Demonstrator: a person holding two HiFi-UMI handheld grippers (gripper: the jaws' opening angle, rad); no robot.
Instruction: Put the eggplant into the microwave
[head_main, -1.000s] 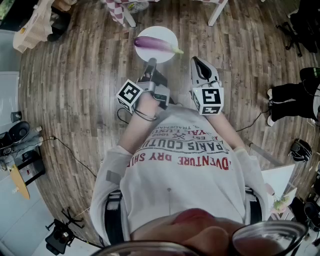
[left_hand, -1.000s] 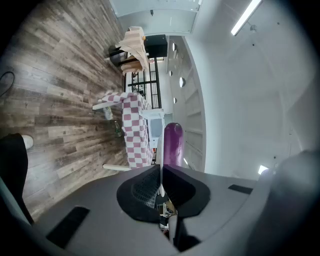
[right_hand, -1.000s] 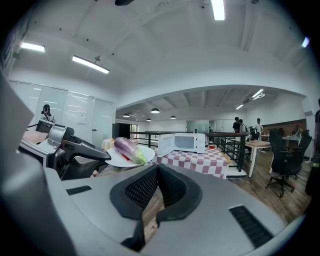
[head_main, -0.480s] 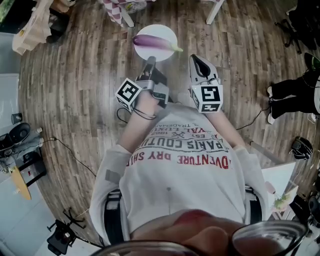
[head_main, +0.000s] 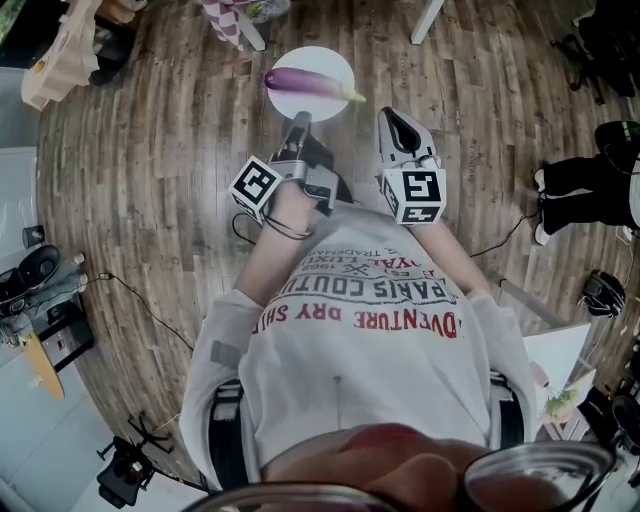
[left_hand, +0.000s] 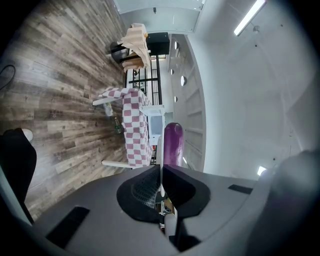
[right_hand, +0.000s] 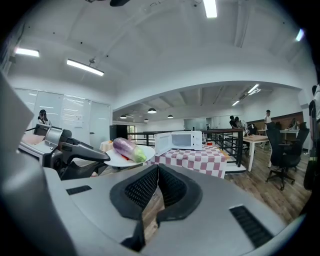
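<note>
A purple eggplant (head_main: 305, 84) with a green stem lies on a white plate (head_main: 328, 60) held out in front of the person, above the wooden floor. My left gripper (head_main: 300, 121) is shut on the plate's near rim; in the left gripper view the thin rim (left_hand: 160, 150) runs between the closed jaws, with the eggplant (left_hand: 173, 144) beyond. My right gripper (head_main: 393, 116) hangs beside it, apart from the plate, jaws together and empty. In the right gripper view the eggplant (right_hand: 126, 148) shows at left. A white microwave (right_hand: 181, 140) with its door open stands on a chequered table (right_hand: 197, 158) ahead.
The chequered table's legs (head_main: 250, 35) show just beyond the plate. A black railing (right_hand: 227, 142) runs behind the table. Desks, an office chair (right_hand: 281, 152) and people are at the right. A seated person's legs (head_main: 585, 190) and floor cables (head_main: 140, 305) flank me.
</note>
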